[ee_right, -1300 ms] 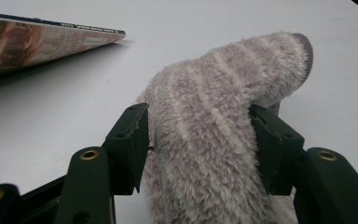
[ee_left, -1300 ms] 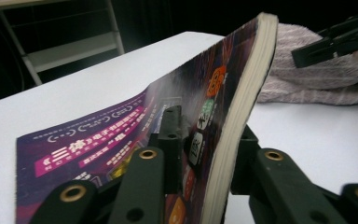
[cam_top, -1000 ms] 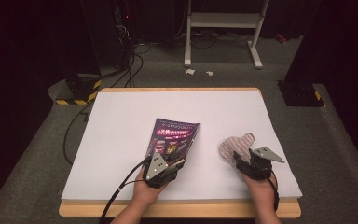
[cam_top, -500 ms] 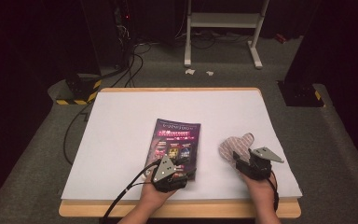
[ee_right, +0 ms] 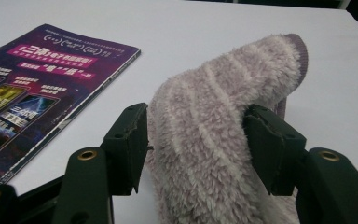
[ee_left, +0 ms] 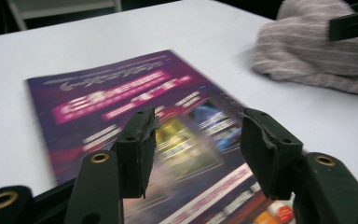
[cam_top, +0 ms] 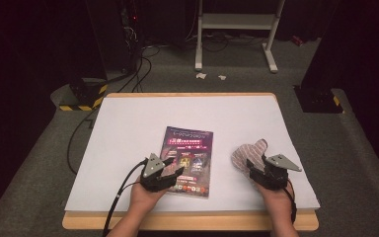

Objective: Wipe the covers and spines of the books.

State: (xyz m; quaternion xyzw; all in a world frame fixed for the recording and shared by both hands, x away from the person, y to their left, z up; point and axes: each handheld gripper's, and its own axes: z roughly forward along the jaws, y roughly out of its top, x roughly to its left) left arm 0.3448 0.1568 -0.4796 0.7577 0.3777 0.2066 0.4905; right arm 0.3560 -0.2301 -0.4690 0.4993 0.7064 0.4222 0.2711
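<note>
A purple magazine [cam_top: 190, 148] [ee_left: 121, 93] [ee_right: 37, 79] lies flat on the white tabletop [cam_top: 128, 128], near the front middle. My left gripper [cam_top: 174, 166] [ee_left: 198, 140] hovers over its near left part. Its jaws have just been opening and stand open, with nothing pinched between them. To the right lies a fuzzy pink-and-white striped sock [cam_top: 247, 152] [ee_left: 307, 56] [ee_right: 214, 121]. My right gripper [cam_top: 254, 168] [ee_right: 196, 135] is shut on the sock's near end, and the fabric bulges up between both pads.
The table's wooden front edge [cam_top: 187, 222] runs just behind my hands. Beyond the far edge are a white metal frame [cam_top: 237, 29], floor cables [cam_top: 143, 64] and a yellow-black striped block [cam_top: 86, 96] at back left. A cable [cam_top: 121, 195] trails from the left gripper.
The left gripper slid right along the magazine's near edge and opened its jaws. The magazine shifted slightly right and now lies flat. The right gripper and sock stayed put.
</note>
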